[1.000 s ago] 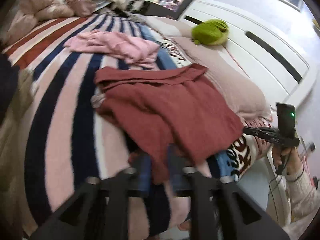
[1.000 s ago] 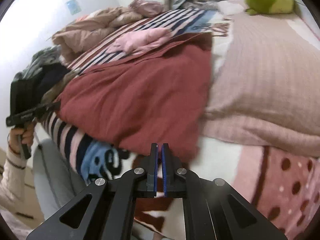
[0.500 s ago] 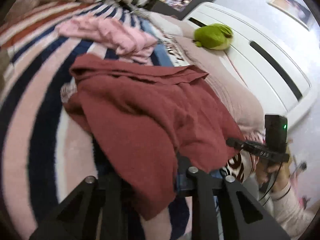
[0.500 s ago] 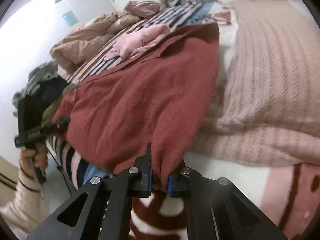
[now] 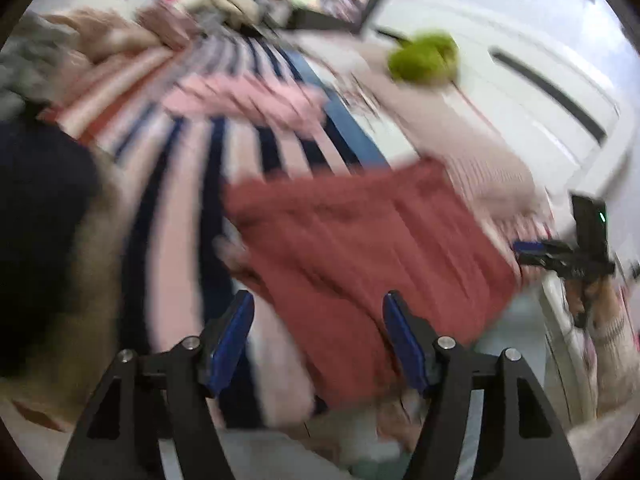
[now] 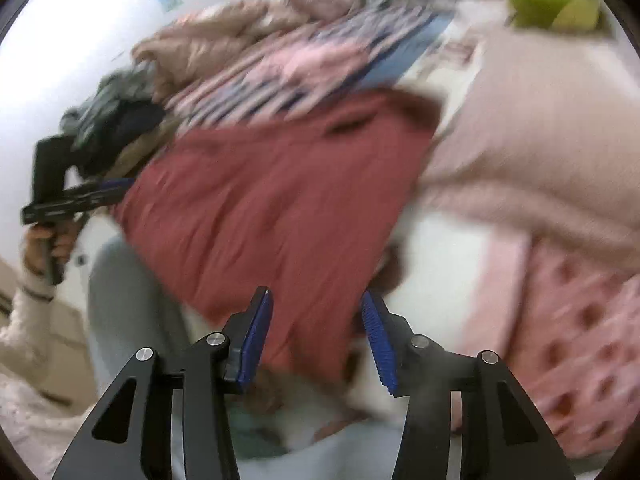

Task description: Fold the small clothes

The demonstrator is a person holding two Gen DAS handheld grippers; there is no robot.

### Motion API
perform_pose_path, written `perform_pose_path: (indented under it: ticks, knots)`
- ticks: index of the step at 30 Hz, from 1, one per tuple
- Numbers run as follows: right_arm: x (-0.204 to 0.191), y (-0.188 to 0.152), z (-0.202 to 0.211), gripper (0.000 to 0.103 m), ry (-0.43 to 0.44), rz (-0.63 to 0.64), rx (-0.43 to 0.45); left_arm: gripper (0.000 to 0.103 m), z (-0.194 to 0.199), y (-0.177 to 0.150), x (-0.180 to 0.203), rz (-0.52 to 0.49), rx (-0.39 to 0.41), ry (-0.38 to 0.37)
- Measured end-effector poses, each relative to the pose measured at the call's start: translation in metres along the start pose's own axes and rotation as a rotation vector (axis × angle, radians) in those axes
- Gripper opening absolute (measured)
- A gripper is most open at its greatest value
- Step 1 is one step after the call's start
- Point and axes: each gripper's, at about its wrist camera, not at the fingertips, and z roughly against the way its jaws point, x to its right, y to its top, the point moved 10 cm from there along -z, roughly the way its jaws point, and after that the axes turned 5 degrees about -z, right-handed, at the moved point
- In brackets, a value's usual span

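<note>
A dark red garment (image 5: pixel 360 248) lies spread on the striped blanket (image 5: pixel 180 184) near the bed's edge, its near hem hanging over the side. My left gripper (image 5: pixel 318 316) is opening, blue pads apart, with the garment's left hem lying between them untouched. My right gripper (image 6: pixel 316 316) is opening too, and the red garment (image 6: pixel 272 216) sits between its pads without being pressed. Each view shows the other gripper: the right one (image 5: pixel 560 258) at the garment's right corner, the left one (image 6: pixel 76 200) at its left corner. Both frames are motion-blurred.
A pink garment (image 5: pixel 248 98) lies farther back on the blanket. A green plush toy (image 5: pixel 424 60) rests on the pink ribbed cover (image 6: pixel 532 136). Piled clothes (image 5: pixel 100 40) sit at the back, a dark garment (image 5: pixel 36 208) at left. The white headboard (image 5: pixel 540 92) stands right.
Both grippers held the red garment's near hem half a second ago; now both have let go, opened, and pulled back from the bed. The garment lies flatter.
</note>
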Motion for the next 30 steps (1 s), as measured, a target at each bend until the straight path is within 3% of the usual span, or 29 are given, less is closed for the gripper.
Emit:
perform_pose_path:
  ticks: [4,6,7,8,9,10,12,14,16,21,23,25,27,28,30]
  knots:
    - [0.005,0.057,0.019,0.043,0.062,-0.057,0.133,0.063,-0.004,0.033,0.002,0.019,0.051,-0.037]
    - [0.003,0.084,0.002,0.034,0.058,-0.052,0.135,0.059,-0.031,0.043,0.005,0.031,0.015,-0.043]
    - [0.003,0.091,-0.01,0.028,0.053,-0.049,0.122,0.054,-0.045,0.045,0.008,0.025,-0.004,-0.052]
    - [0.004,0.096,-0.027,0.014,0.053,-0.057,0.094,0.04,-0.062,0.045,0.011,0.018,-0.042,-0.069]
    - [0.006,0.099,-0.045,0.007,0.055,-0.072,0.056,0.025,-0.074,0.042,0.013,0.019,-0.078,-0.08]
    - [0.006,0.094,-0.055,0.007,0.053,-0.08,0.027,0.02,-0.089,0.034,0.015,0.023,-0.136,-0.087]
    - [0.012,0.089,-0.091,0.007,0.016,-0.086,-0.058,0.015,-0.115,0.023,0.01,0.007,-0.215,-0.04]
    - [0.016,0.086,-0.12,0.005,-0.025,-0.062,-0.116,0.015,-0.124,0.026,0.005,0.0,-0.211,-0.014]
    - [0.021,0.092,-0.124,0.002,-0.018,-0.064,-0.103,0.015,-0.128,0.045,-0.005,0.019,-0.165,0.022]
    - [0.039,0.143,-0.133,0.002,-0.051,-0.116,-0.013,0.026,-0.138,0.097,-0.051,0.114,-0.053,0.198]
    - [0.059,0.163,-0.139,0.003,-0.152,-0.131,0.023,0.034,-0.133,0.111,-0.073,0.158,-0.015,0.272]
    - [0.065,0.169,-0.133,0.009,-0.182,-0.121,0.041,0.043,-0.118,0.112,-0.075,0.193,0.011,0.233]
    - [0.058,0.159,-0.111,0.011,-0.098,-0.135,0.058,0.06,-0.098,0.106,-0.062,0.167,0.029,0.16]
    - [0.054,0.149,-0.101,0.016,-0.059,-0.134,0.051,0.062,-0.087,0.099,-0.053,0.137,0.03,0.14]
    - [0.046,0.129,-0.083,0.038,-0.032,-0.117,0.037,0.066,-0.069,0.076,-0.034,0.091,0.011,0.093]
